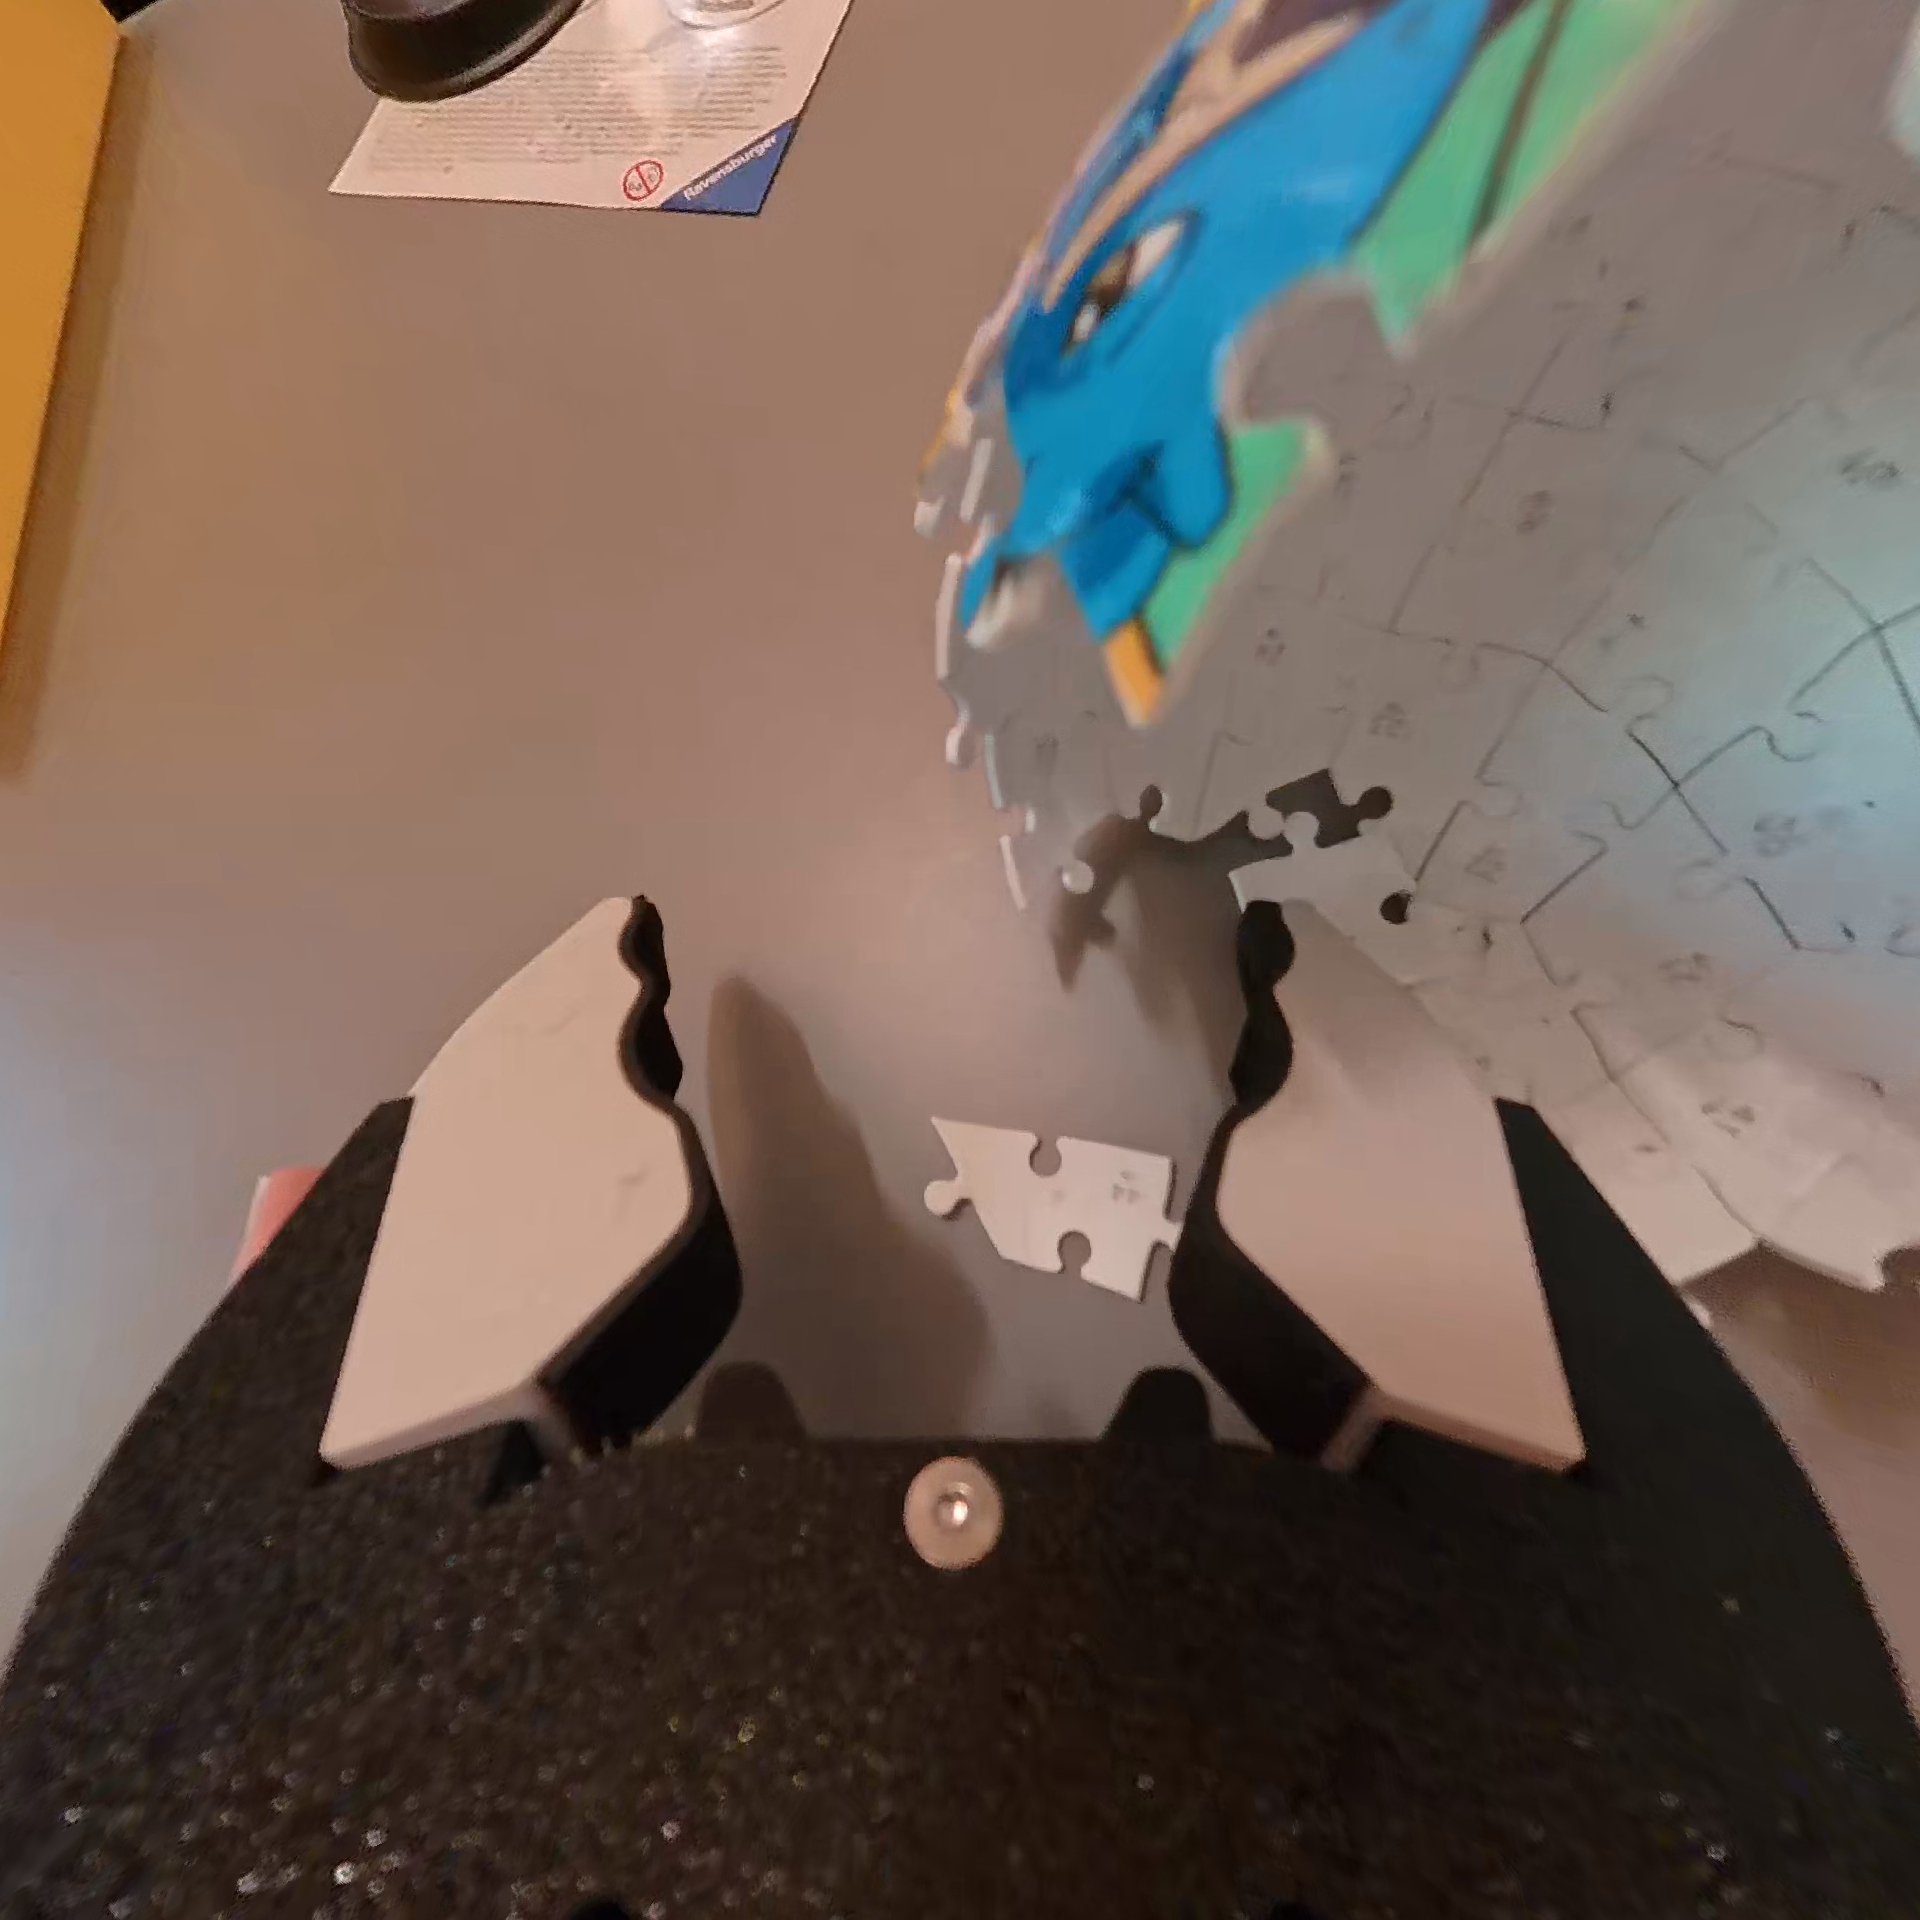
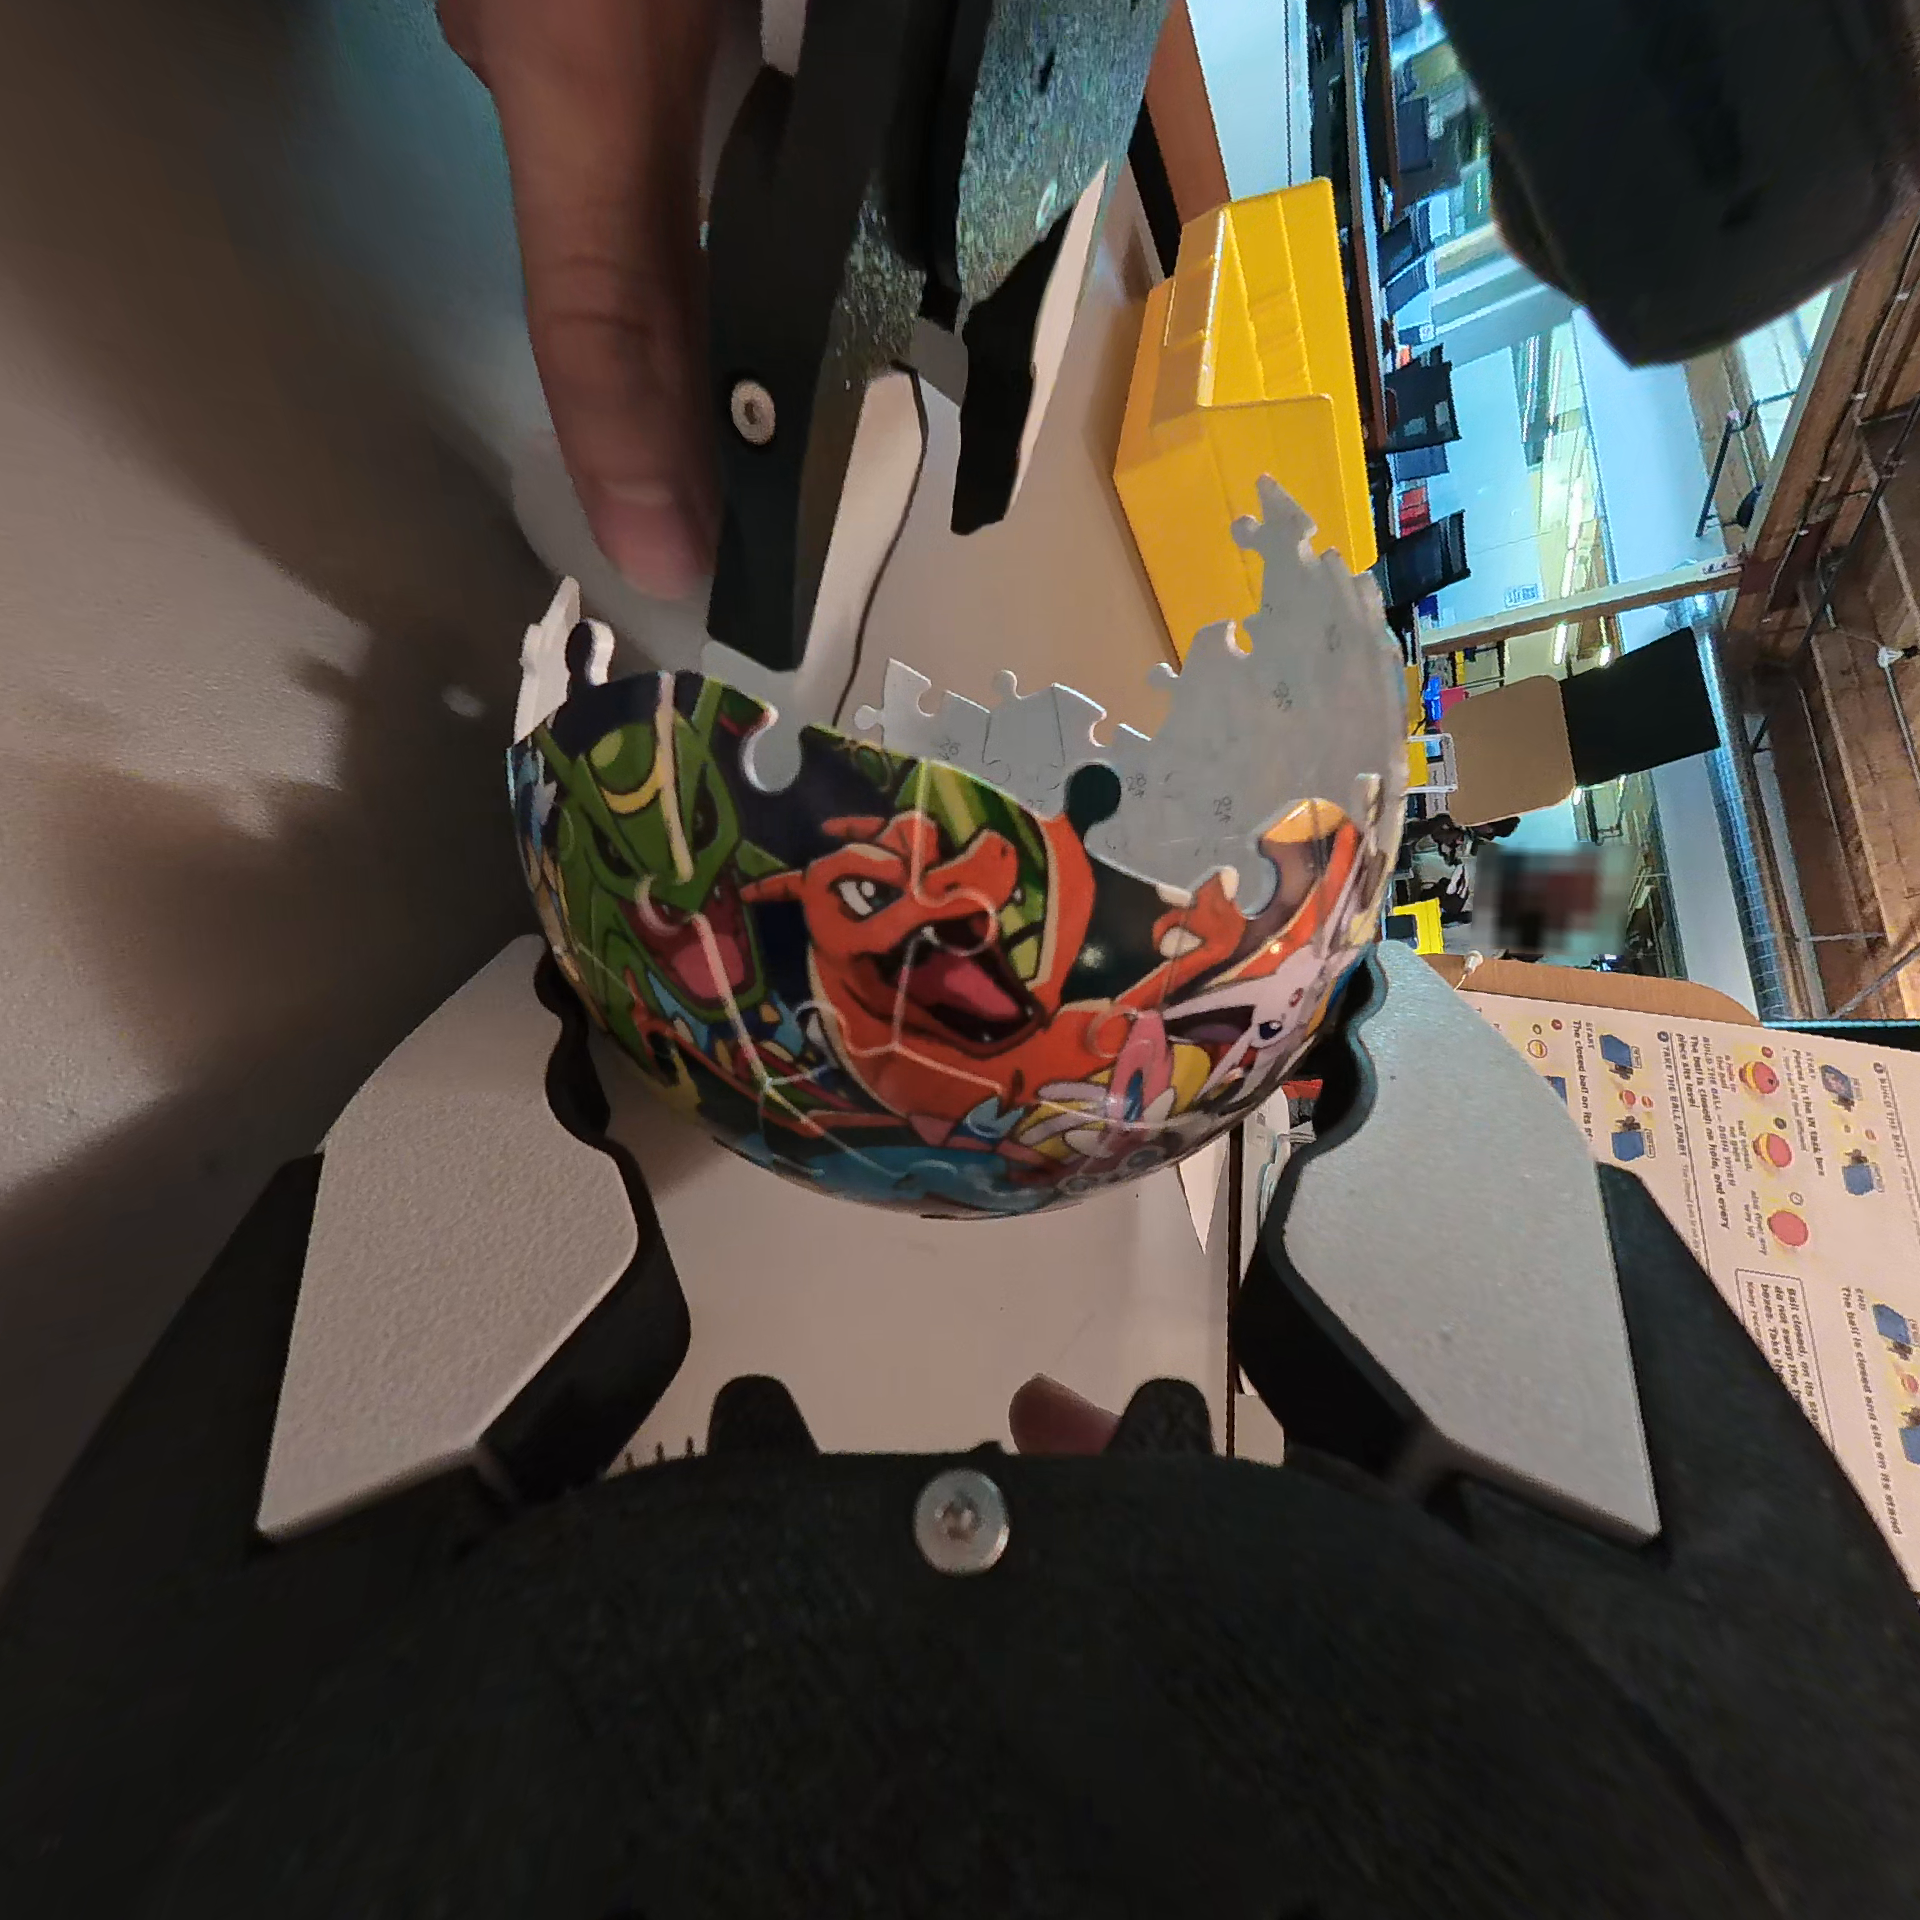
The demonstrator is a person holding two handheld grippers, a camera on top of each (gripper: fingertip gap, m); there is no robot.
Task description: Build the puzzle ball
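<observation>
Your right gripper [image 2: 951, 1023] is clamped on the half-built puzzle ball [image 2: 935, 966], a bowl-shaped shell of curved plastic pieces with bright cartoon creatures printed outside and plain grey numbered backs inside; its two white fingers with black wavy pads press the shell's left and right flanks, open jagged rim facing away from the camera; ball is held up off the table, not resting on anything.

Your left gripper [image 1: 956, 1013] has its jaws wide apart with nothing between them; in the left wrist view its right fingertip sits just beside the ball's toothed lower edge, contact unclear; the same ball [image 1: 1507, 644] fills the upper right there, blurred, grey interior toward you with a strip of blue and green print.

On the grey table [image 1: 520, 623] below, a loose pair of joined grey puzzle pieces [image 1: 1060, 1205] lies flat, face down, between the left fingers in the picture; a white printed leaflet with blue corner [image 1: 592, 114] lies at the far edge, a black rounded object [image 1: 447, 42] resting on it.

In the right wrist view your hand [image 2: 613, 312] grips the left gripper's black frame above the ball's rim; a yellow plastic box [image 2: 1257, 416] sits behind; a printed instruction sheet [image 2: 1745, 1174] lies at right.
</observation>
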